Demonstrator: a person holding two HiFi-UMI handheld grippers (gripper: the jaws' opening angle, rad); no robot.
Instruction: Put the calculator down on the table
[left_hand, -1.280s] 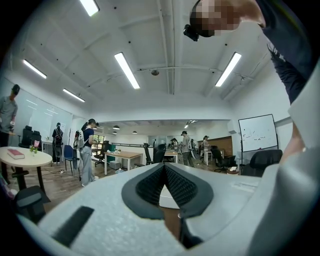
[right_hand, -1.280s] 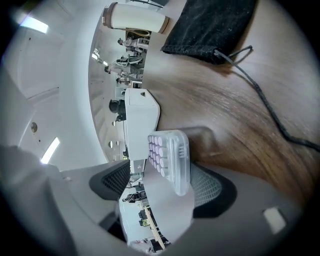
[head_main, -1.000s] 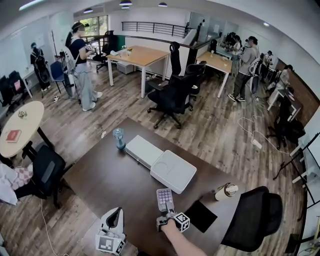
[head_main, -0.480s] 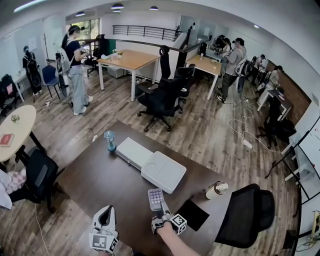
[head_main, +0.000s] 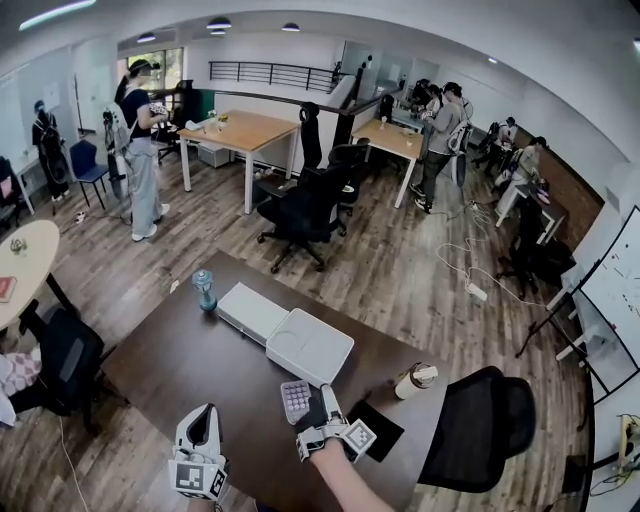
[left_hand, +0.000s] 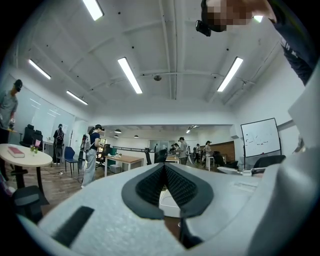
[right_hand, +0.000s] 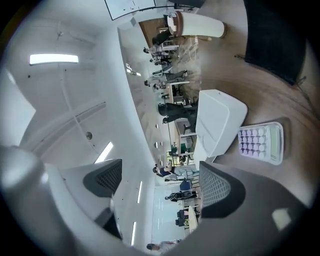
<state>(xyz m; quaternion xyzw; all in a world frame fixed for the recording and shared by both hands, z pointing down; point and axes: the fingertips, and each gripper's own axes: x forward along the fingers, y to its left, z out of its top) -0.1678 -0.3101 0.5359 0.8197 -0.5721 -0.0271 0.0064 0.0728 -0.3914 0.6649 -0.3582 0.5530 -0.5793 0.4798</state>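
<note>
Calculator (head_main: 295, 400) lying flat on the dark brown table (head_main: 200, 360).
Slim, white and rectangular with lilac round keys (a pale display at one end), it sat just beside the right gripper (right_hand: 162, 181), whose ribbed grey pads stood apart, empty. The left gripper (left_hand: 165, 172) had its pads pressed together. A wood-floored office lay around.

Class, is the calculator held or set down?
Set down: the white, purple-keyed calculator lies flat on the dark table, outside the right gripper, fingers apart.

Bare table (head_main: 190, 365) left of calculator (head_main: 295, 400), white box (head_main: 310, 345) close behind, cup (head_main: 413, 380) to its right
</note>
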